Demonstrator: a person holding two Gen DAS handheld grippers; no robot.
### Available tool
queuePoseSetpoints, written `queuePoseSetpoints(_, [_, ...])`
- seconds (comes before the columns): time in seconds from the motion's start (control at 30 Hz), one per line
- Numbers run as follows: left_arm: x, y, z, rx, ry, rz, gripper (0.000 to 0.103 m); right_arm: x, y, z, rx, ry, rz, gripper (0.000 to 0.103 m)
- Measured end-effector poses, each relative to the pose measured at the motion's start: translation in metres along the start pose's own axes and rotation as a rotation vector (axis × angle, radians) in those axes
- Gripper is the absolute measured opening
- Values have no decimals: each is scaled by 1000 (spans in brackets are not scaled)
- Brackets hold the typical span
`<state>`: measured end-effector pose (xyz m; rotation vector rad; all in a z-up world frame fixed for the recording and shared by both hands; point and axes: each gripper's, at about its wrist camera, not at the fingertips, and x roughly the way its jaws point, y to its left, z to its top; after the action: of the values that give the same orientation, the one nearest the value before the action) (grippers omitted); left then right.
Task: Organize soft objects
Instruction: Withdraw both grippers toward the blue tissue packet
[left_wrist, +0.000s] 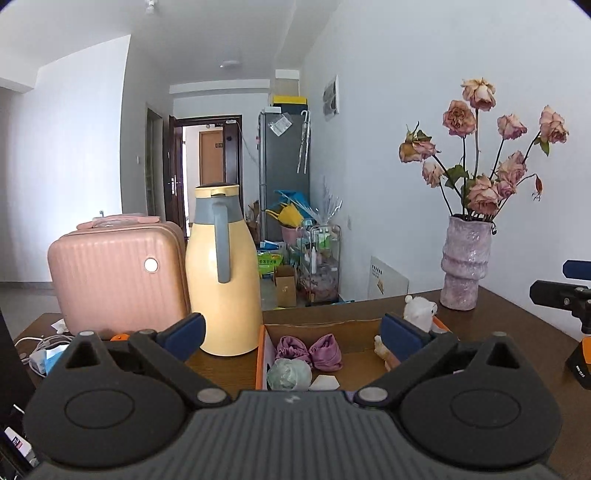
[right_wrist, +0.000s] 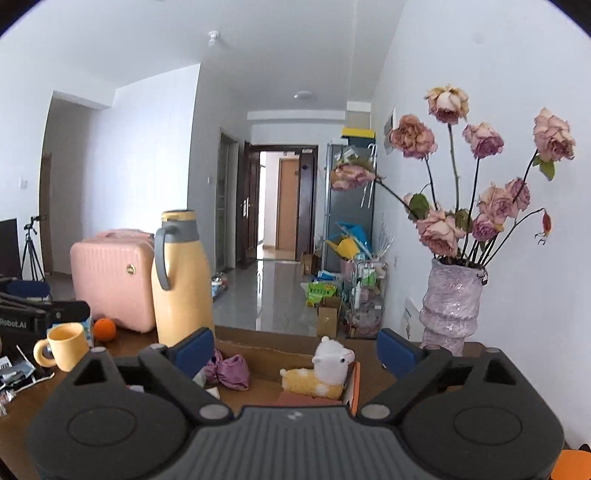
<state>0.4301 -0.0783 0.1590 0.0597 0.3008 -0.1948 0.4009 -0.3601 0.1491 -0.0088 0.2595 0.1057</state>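
Left hand-held gripper (left_wrist: 291, 334) and right hand-held gripper (right_wrist: 295, 352) both spread wide and empty, above open brown cardboard box (left_wrist: 325, 326) holding purple rolled cloths (left_wrist: 309, 351), white-and-yellow plush alpaca (right_wrist: 325, 373), on dark wooden worktop (left_wrist: 517, 332)

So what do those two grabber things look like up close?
Each hand-held gripper is mostly black plastic. The left hand-held gripper has two blue padded fingers on black arms with silver pins, two big round black humps and a ribbed grey middle. The right hand-held gripper looks the same, with blue fingers. From the side, its body shows orange. No hands or sleeves show.
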Motion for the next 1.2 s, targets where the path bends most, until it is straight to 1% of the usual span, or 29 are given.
queuePoseSetpoints(0.13, [-11, 5, -5, -16, -7, 1, 103, -9, 6, -5, 16, -19, 2, 95])
queuePoseSetpoints(0.2, [-17, 9, -10, -29, -6, 14, 103, -17, 9, -12, 31, -25, 5, 95])
queuePoseSetpoints(0.27, [-30, 11, -19, -42, 6, 42, 103, -28, 10, -24, 69, -29, 28, 97])
queuePoseSetpoints(0.3, [-38, 12, -25, -53, -4, 38, 103, -35, 11, -34, 93, -29, 55, 98])
queuePoseSetpoints(0.33, [-48, 14, -33, -64, -13, 32, 103, -43, 13, -44, 111, -24, 77, 98])
queuePoseSetpoints(0.4, [-70, 15, -50, -63, -16, 48, 103, -59, 20, -61, 119, -25, 91, 98])
queuePoseSetpoints(0.43, [-84, 15, -62, -55, -31, 46, 103, -67, 25, -70, 111, -28, 94, 98])
queuePoseSetpoints(0.57, [-131, 15, -106, -46, -68, 47, 103, -113, 47, -107, 71, -77, 96, 101])
queuePoseSetpoints(0.63, [-150, 14, -129, -57, -43, 33, 103, -134, 60, -130, 60, -97, 83, 101])
queuePoseSetpoints(0.7, [-165, 15, -153, -81, 4, 17, 103, -149, 70, -152, 72, -85, 77, 101])
queuePoseSetpoints(0.73, [-170, 16, -164, -100, 34, 11, 103, -156, 74, -163, 86, -72, 75, 101])
queuePoseSetpoints(0.77, [-174, 15, -176, -115, 84, 1, 103, -161, 78, -173, 105, -51, 81, 101])
queuePoseSetpoints(0.83, [-178, 12, -190, -91, 149, -21, 103, -172, 87, -190, 106, -16, 104, 101])
queuePoseSetpoints(0.87, [-180, 11, -196, -72, 161, -21, 103, -175, 91, -194, 80, -5, 107, 101])
queuePoseSetpoints(0.93, [-184, 11, -200, -67, 159, -17, 103, -179, 100, -198, -24, 7, 105, 101])
queuePoseSetpoints(0.97, [-183, 12, -200, -77, 159, -18, 103, -179, 103, -197, -72, 2, 88, 101])
queuePoseSetpoints(1.03, [-178, 15, -196, -96, 162, -19, 103, -179, 107, -193, -118, -5, 69, 101])
queuePoseSetpoints(1.13, [-167, 13, -192, -116, 163, -17, 103, -174, 104, -189, -78, 7, 102, 101])
queuePoseSetpoints(1.2, [-161, 11, -193, -120, 172, -17, 103, -166, 103, -188, -41, 36, 127, 97])
